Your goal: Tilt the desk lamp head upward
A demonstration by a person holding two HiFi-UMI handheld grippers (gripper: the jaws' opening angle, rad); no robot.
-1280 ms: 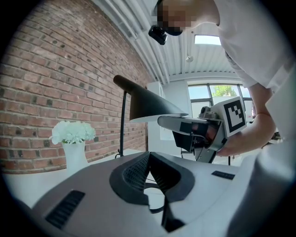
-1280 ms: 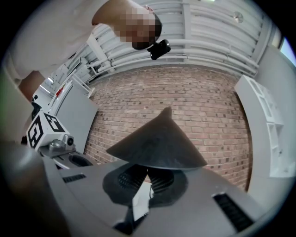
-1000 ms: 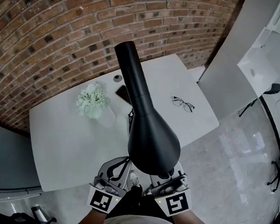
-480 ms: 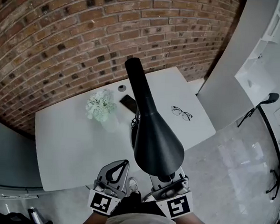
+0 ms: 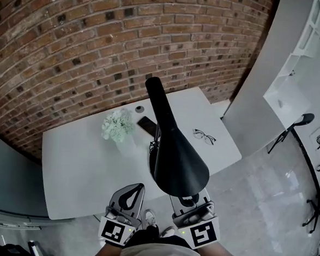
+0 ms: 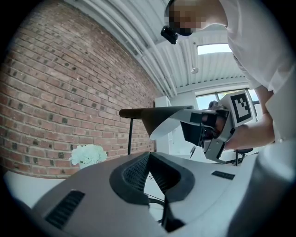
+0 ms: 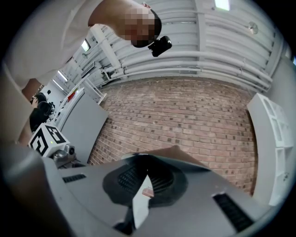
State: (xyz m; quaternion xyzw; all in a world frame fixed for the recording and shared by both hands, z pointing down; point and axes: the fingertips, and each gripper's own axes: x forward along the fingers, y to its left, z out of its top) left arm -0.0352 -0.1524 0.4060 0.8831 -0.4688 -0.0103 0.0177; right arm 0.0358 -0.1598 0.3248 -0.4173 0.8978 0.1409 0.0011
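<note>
The black desk lamp head (image 5: pixel 174 153) hangs over the near edge of the white table (image 5: pixel 75 162), with its neck end pointing towards the brick wall. My right gripper (image 5: pixel 190 201) is shut on the shade's near rim, and the rim's pale edge (image 7: pixel 141 203) shows between my right gripper's (image 7: pixel 145 176) jaws. The left gripper view shows the lamp shade (image 6: pixel 157 115) side-on, held at its rim by the right gripper (image 6: pixel 203 129). My left gripper (image 5: pixel 137 186) is beside the lamp head, shut on nothing. Its closed tips (image 6: pixel 149 155) touch nothing.
On the table stand a vase of white flowers (image 5: pixel 118 126), a dark phone (image 5: pixel 147 125), a pair of glasses (image 5: pixel 204 136) and a small round object (image 5: pixel 140 109). A brick wall (image 5: pixel 100 38) backs the table. A grey partition (image 5: pixel 262 77) stands at the right.
The lamp head looks smaller and lower in the head view, and more of the table shows. My right gripper stays on the rim. The left gripper now shows fully beside the shade.
</note>
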